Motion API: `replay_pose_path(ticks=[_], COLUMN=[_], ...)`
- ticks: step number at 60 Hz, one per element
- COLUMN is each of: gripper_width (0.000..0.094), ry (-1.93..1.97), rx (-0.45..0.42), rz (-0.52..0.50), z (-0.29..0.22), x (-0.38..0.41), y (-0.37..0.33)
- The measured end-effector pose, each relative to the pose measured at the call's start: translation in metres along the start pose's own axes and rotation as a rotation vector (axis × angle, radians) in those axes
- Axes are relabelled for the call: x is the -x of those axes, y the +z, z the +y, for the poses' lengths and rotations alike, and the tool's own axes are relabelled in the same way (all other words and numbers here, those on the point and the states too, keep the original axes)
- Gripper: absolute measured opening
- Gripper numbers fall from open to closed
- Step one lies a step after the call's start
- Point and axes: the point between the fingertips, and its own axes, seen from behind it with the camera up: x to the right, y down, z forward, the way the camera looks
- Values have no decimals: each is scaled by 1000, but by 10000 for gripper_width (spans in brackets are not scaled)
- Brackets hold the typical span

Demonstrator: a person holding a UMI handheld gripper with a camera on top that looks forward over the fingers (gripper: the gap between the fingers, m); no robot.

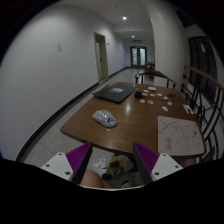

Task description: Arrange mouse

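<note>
Corridor behind, wooden table (120, 125) ahead. Mouse (103, 118) at 11 o'clock of gripper (113, 163), well beyond fingertips, untouched on bare wood. Laptop (112, 94) past it at 12; papers (180, 132) at 2. Fingers spread wide, nothing pinched; dark clutter low between them, not identifiable. Step judged: approach. Swing slightly left, drop to table height, straddle mouse across narrow sides, centre on pads (72, 159) before closing. Avoid nudging it toward edge.
</note>
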Motion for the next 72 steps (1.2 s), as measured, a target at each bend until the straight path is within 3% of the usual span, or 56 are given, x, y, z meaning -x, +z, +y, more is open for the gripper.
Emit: replay_pose_path(ticks=[16, 26, 52, 55, 59, 65, 68, 72], gripper_width=[835, 851, 840, 807, 548, 390, 361, 345], ry=[-37, -138, -83, -75, -65, -46, -35, -41], rx=[39, 73, 85, 80, 73, 95, 106, -6], rz=[-24, -3, -5, 0, 15, -2, -41, -75], z=[-1, -12, -82, -87, -87, -86, -85, -122], x=[11, 12, -8, -11, -14, -12, -5, -5], y=[66, 148, 250, 258, 258, 255, 243, 211])
